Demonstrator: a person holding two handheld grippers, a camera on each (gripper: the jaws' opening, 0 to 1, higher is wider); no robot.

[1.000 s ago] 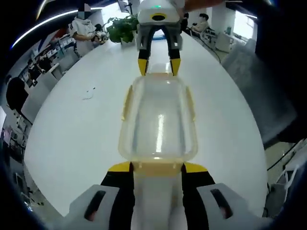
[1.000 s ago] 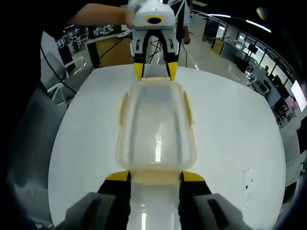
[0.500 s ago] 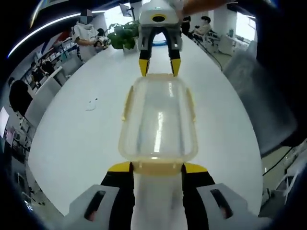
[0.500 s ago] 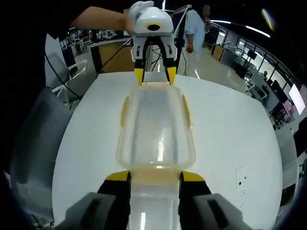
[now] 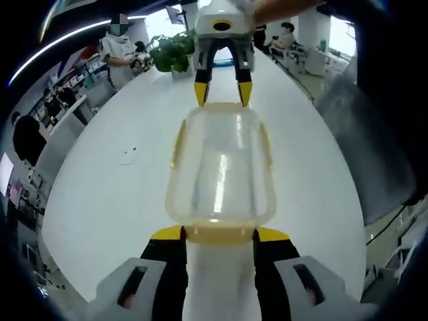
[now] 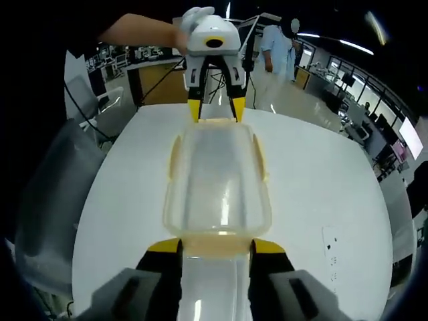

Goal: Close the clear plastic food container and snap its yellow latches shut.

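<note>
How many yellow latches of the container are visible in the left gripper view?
4. One latch on each long side, one at the near end between the left hand-held gripper's jaws, one at the far end at the right hand-held gripper.

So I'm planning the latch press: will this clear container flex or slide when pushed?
The clear container looks thin-walled and empty, so probably light and somewhat flexible. On the smooth white table it could slide, though the left gripper and right gripper brace opposite ends.
</note>
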